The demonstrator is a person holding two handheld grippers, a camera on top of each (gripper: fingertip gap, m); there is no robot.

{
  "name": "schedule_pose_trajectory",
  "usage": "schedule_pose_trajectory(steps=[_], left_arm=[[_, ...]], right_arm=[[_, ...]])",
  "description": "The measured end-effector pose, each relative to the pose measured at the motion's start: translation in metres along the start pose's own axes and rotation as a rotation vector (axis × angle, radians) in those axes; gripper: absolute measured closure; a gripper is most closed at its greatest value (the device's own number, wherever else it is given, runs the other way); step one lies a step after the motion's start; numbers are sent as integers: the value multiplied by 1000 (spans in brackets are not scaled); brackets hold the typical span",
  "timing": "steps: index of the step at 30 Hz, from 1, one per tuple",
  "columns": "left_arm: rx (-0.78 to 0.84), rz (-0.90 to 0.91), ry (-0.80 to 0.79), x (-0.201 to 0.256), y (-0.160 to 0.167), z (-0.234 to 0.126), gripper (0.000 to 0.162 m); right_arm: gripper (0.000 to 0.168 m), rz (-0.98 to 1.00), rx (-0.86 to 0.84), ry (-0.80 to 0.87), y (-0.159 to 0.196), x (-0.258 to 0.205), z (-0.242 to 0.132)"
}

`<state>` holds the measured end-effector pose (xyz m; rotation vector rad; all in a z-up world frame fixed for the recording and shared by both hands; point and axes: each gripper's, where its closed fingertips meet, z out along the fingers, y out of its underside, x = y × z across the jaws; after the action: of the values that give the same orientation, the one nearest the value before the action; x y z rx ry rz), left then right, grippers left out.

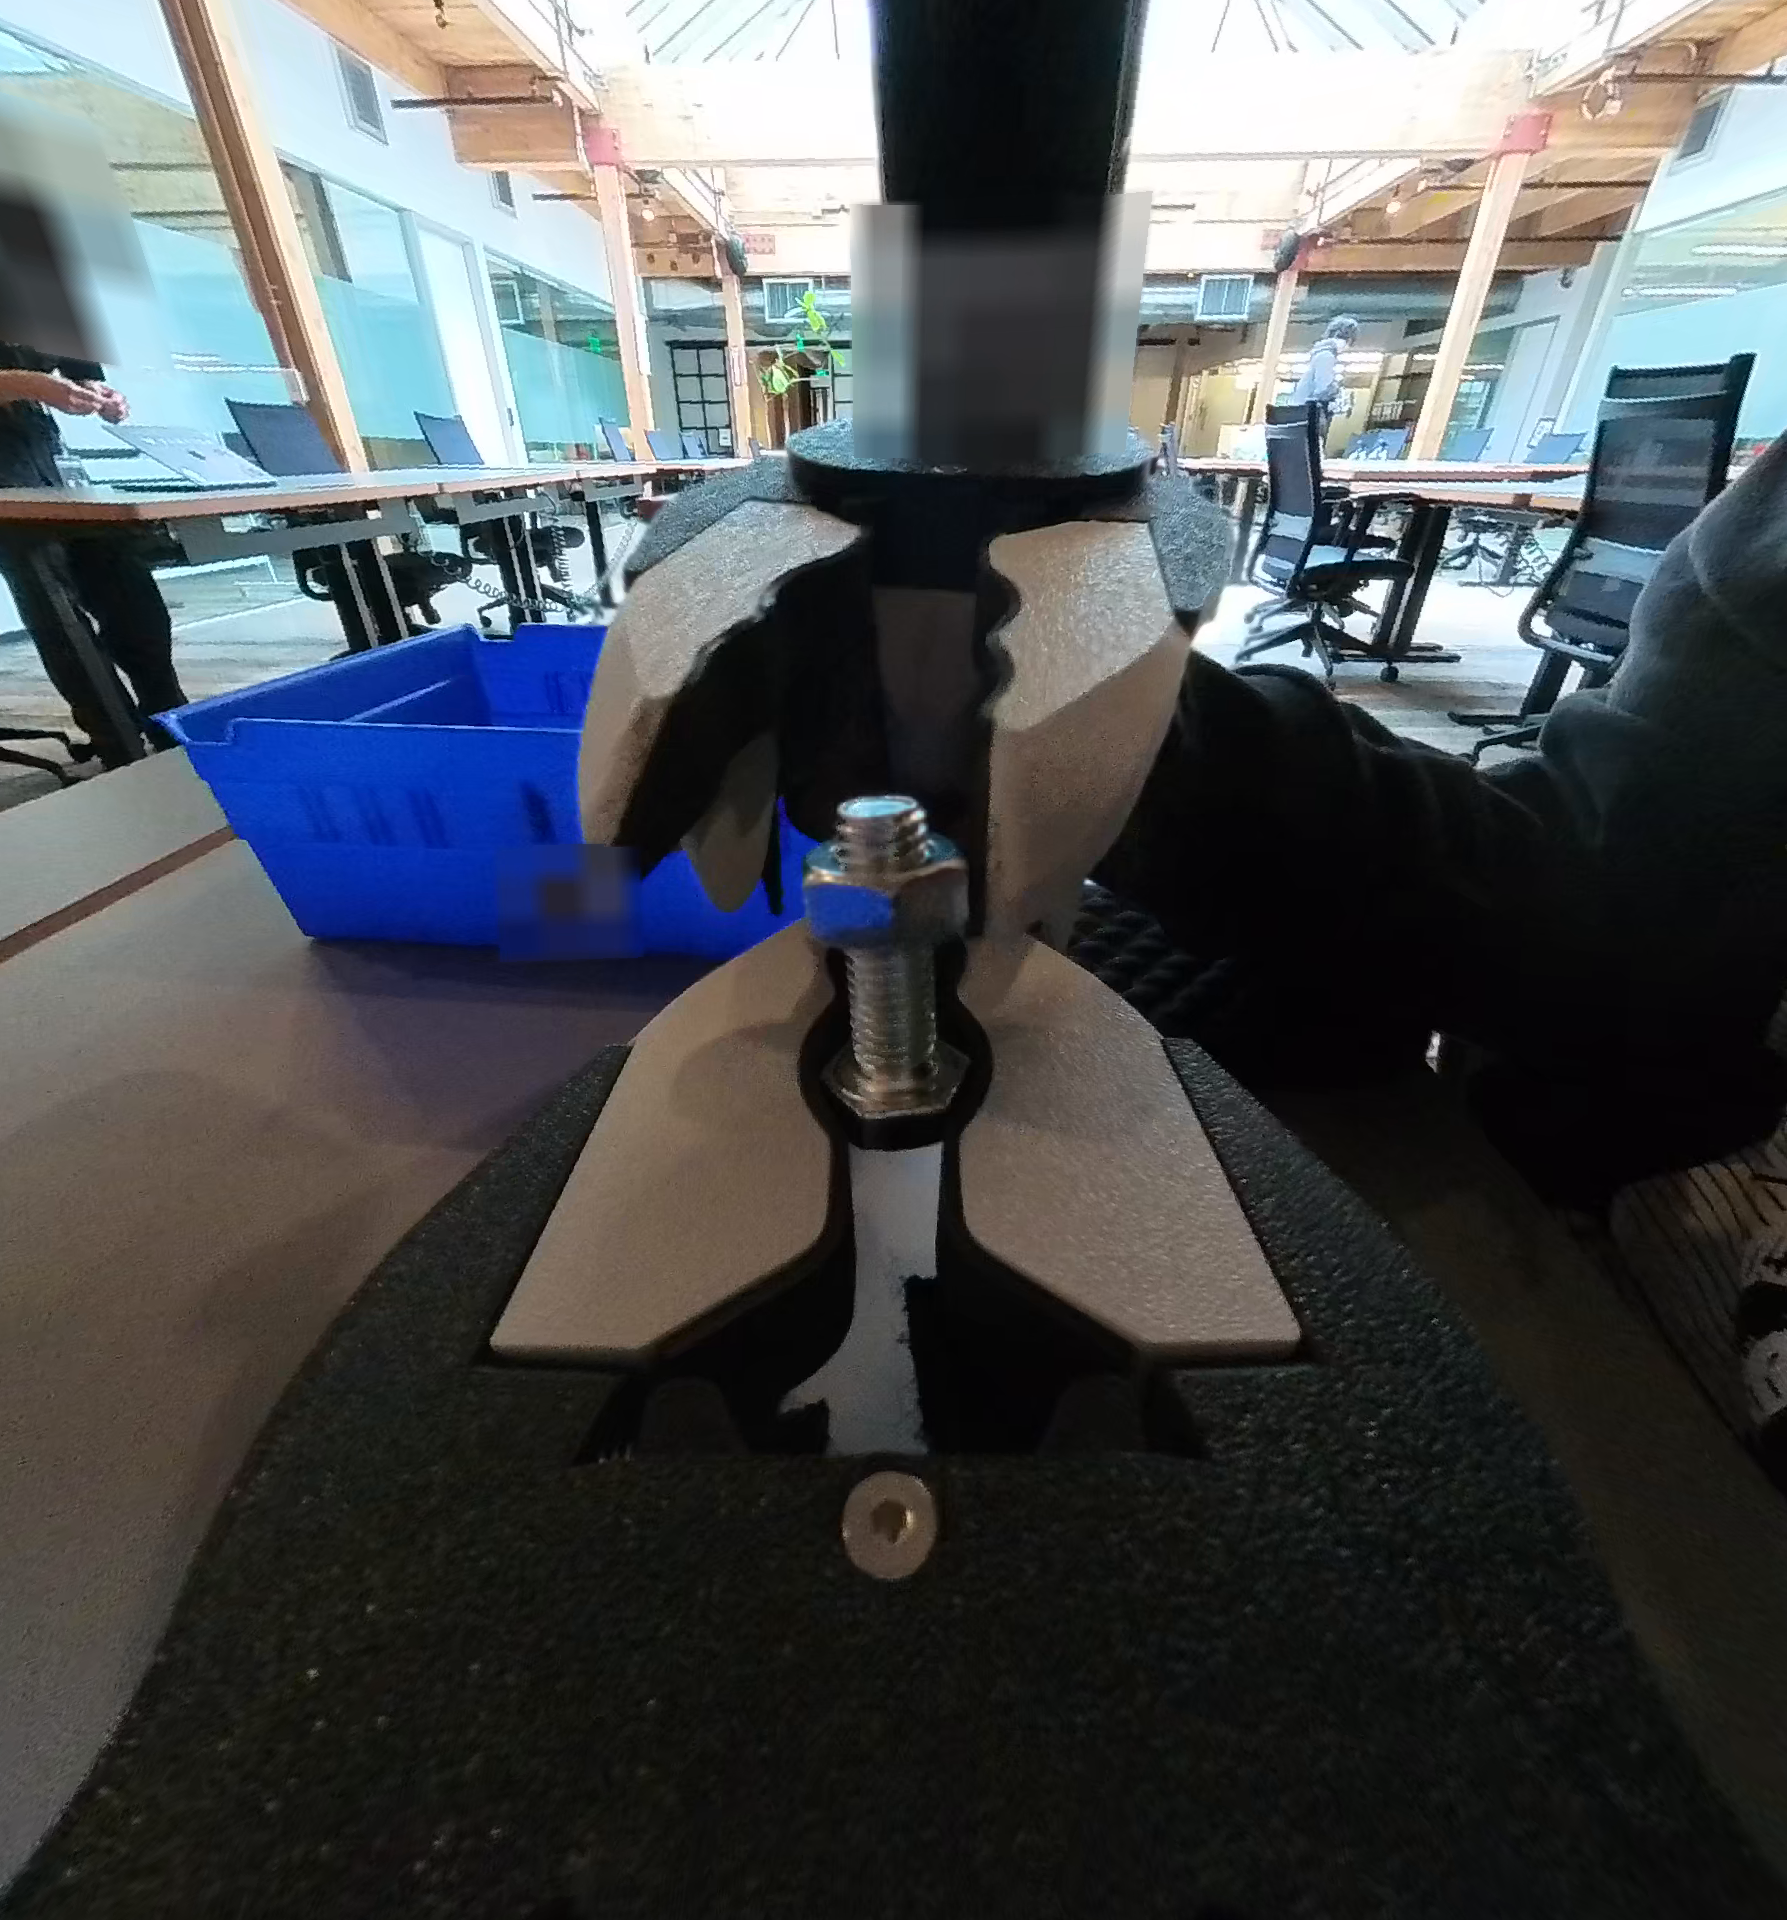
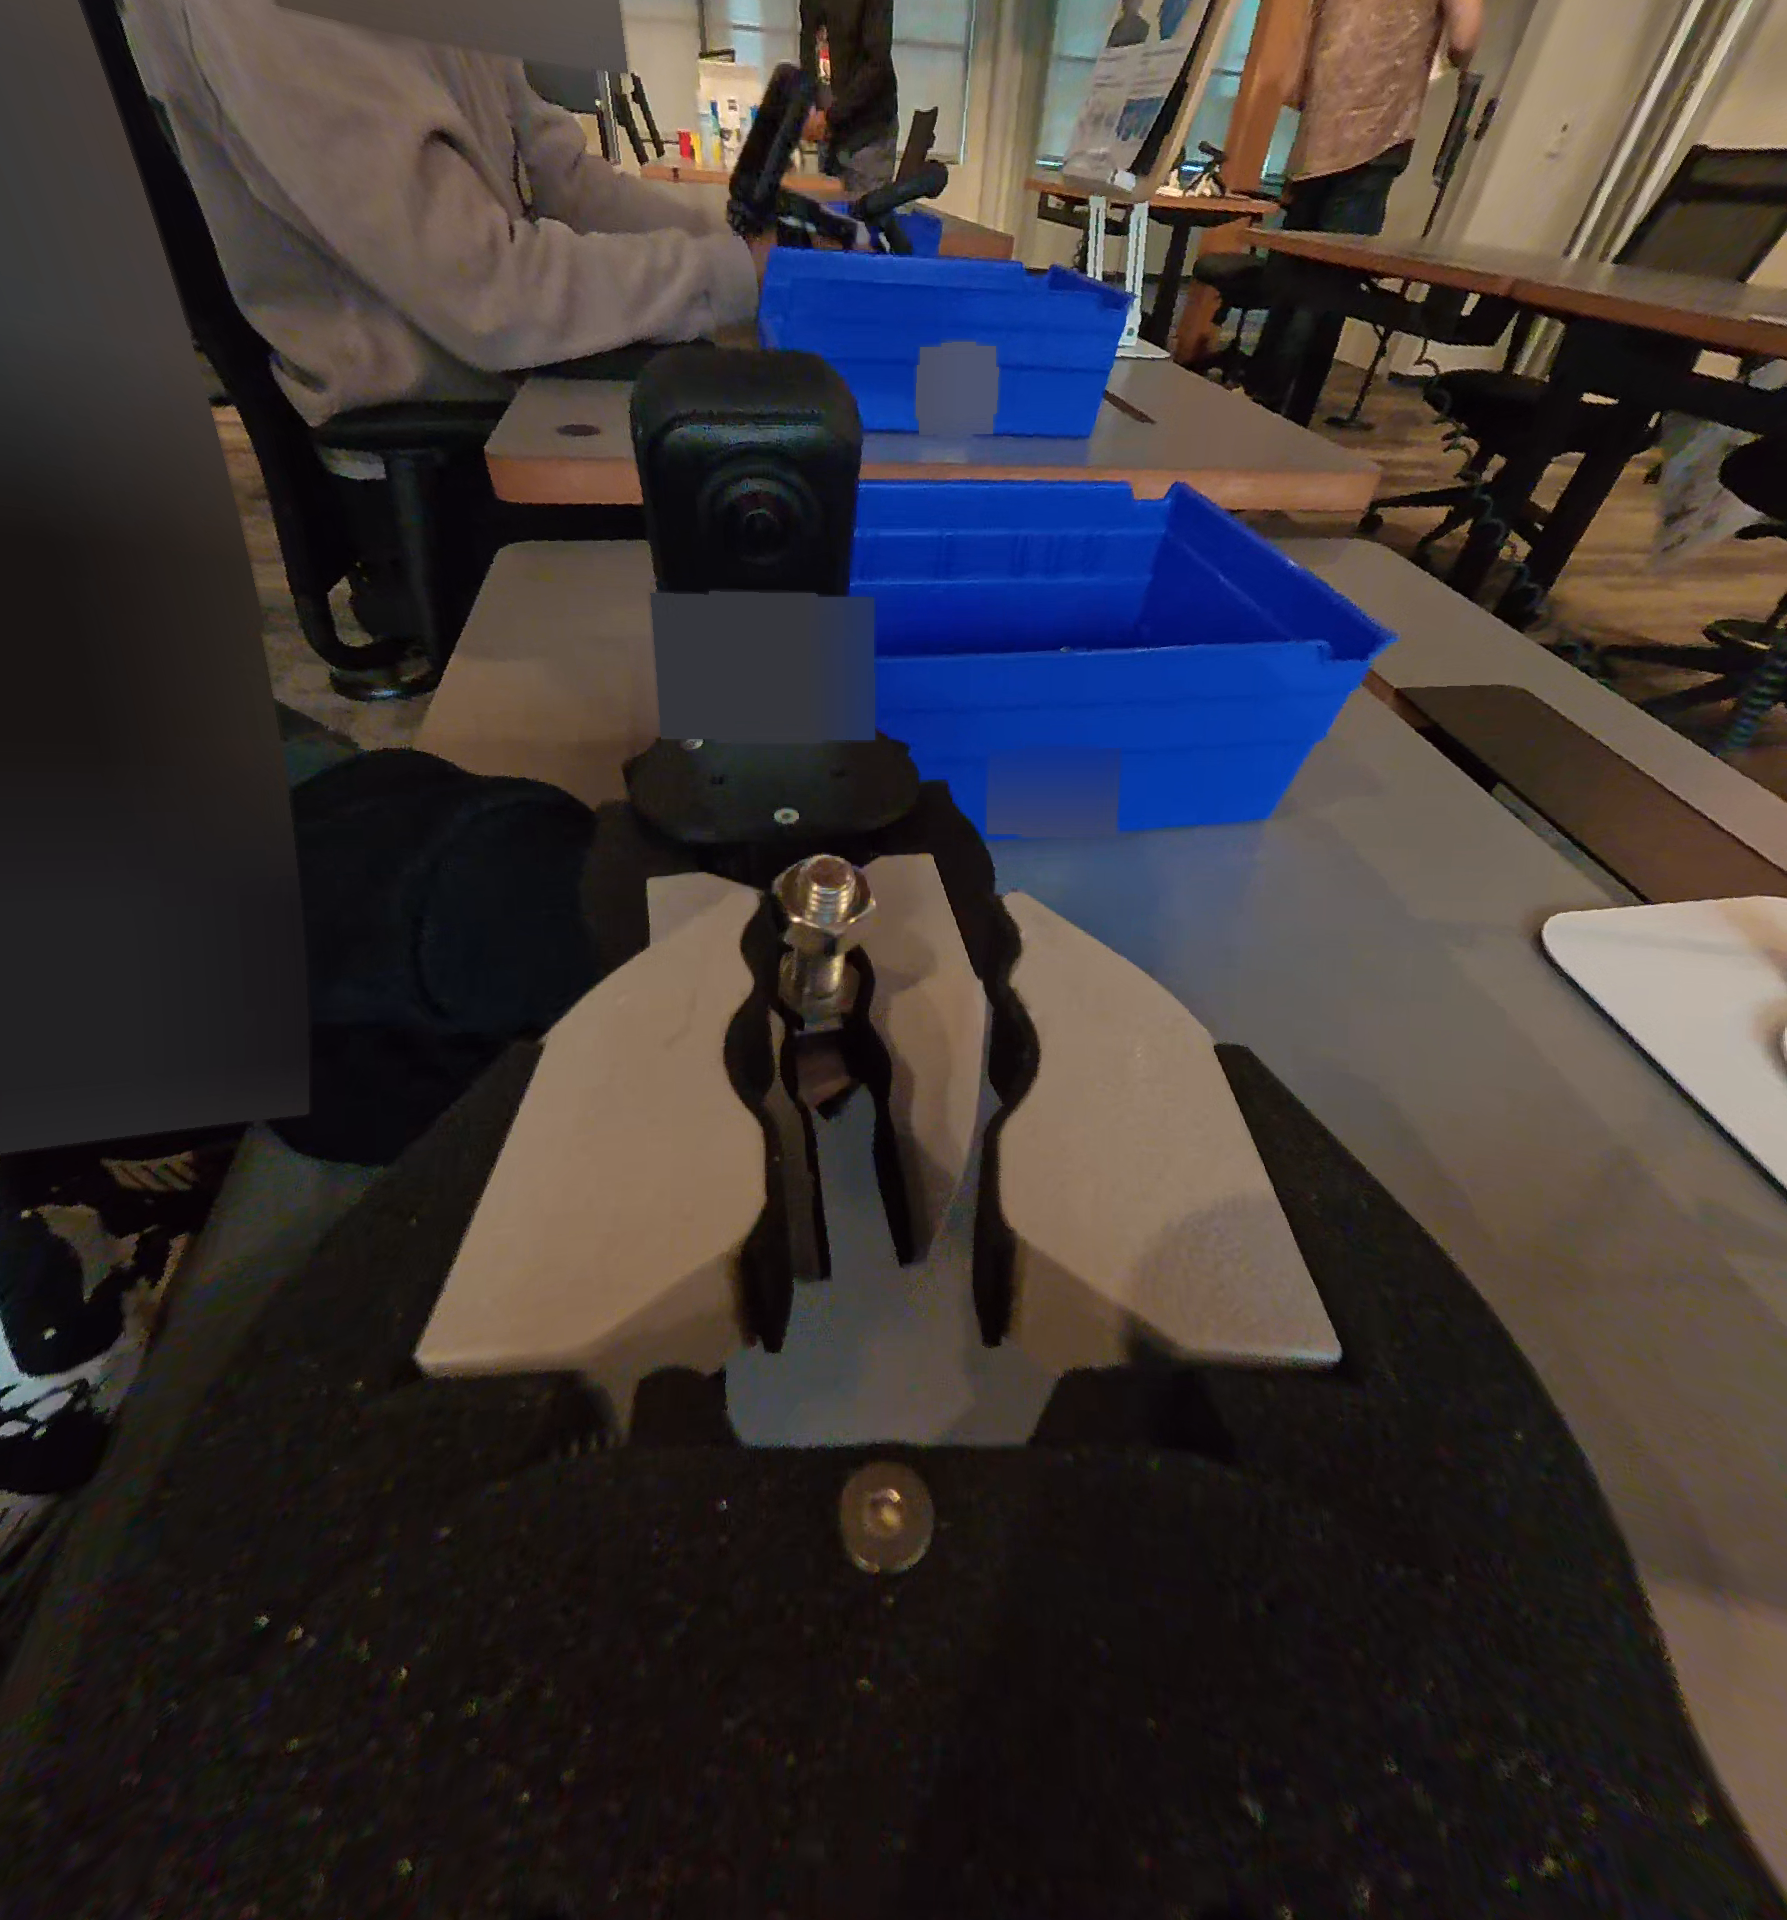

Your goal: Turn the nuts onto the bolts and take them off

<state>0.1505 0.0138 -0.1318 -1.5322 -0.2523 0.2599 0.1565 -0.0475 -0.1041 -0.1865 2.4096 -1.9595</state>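
A silver bolt stands upright, thread up, with a silver nut threaded near its top. My left gripper is shut on the bolt, its grey fingers closed around the shaft just above the hex head. My right gripper faces it from the other side and is open, its grey fingers straddling the nut; the right one is close to the nut and the left one stands apart. In the right wrist view the nut sits at the bolt's tip, between the left gripper's fingers.
A blue bin stands on the grey table just behind the grippers; it also shows in the right wrist view. A second blue bin is on the far table. A white tray lies at the right. One gripper's finger ends stand about 6 cm off the other's.
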Motion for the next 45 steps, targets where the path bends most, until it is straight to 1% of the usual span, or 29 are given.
schedule_pose_trajectory(steps=[1,2,3,4,5,7,8,11,13,15,16,19,20,22,25,26,27,31,32,33,35,37,38,39,43,44,45], left_arm=[[2,-1,-1,0,0,0,149],[5,-1,0,0,-1,-1,150],[8,1,0,0,-1,-1,150],[8,2,0,0,-1,-1,150],[6,1,0,0,-1,-1,149],[6,1,2,0,-1,0,150],[5,1,3,0,-1,0,150],[1,2,0,0,0,-1,149],[0,1,-2,0,0,-1,149],[-3,2,0,0,0,0,150],[-4,3,2,0,1,0,153],[-3,4,5,1,0,0,153],[-2,3,6,1,0,0,147],[2,1,5,1,-1,0,148],[11,-3,3,0,-2,-1,149],[18,-5,4,0,-3,-2,149],[22,-4,6,0,-4,-2,150],[15,-1,9,1,-3,-1,150],[14,-1,8,1,-3,-1,150],[13,-1,7,0,-2,-1,150],[12,0,6,0,-2,-2,150],[11,0,5,0,-2,-2,149],[10,0,6,0,-2,-1,149],[8,1,7,1,-2,-1,153],[2,5,11,2,-1,0,153],[3,5,9,1,-1,-1,147],[5,3,8,1,-1,-1,153]], right_arm=[[132,-3,1,-3,1,1,-4],[141,-9,3,12,2,3,-9],[157,-12,11,56,2,11,-15],[165,-6,24,83,3,16,-21],[168,8,41,84,2,18,-25],[168,22,71,67,-2,17,-28],[164,16,78,51,-4,13,-26],[138,2,62,-9,-5,1,-15],[130,-8,25,-15,-2,-3,-5],[128,-17,3,-4,0,-4,2],[128,-13,5,-4,-1,-4,5],[130,-2,6,-5,-2,-4,8],[131,-2,5,6,-1,-2,7],[133,2,12,-5,-1,-2,5],[146,-28,16,-31,0,-6,-3],[153,-32,19,-11,0,-2,-7],[168,-30,26,19,0,4,-12],[168,3,106,19,-9,8,-23],[166,-2,108,7,-10,5,-21],[159,-7,99,-3,-10,2,-19],[140,-15,66,-26,-6,-3,-11],[131,-14,37,-32,-4,-6,-2],[129,-12,30,-28,-3,-6,1],[129,-7,28,-25,-4,-6,4],[129,7,21,-8,-3,-4,9],[130,3,15,-5,-2,-3,8],[130,3,15,-1,-2,-2,7]])
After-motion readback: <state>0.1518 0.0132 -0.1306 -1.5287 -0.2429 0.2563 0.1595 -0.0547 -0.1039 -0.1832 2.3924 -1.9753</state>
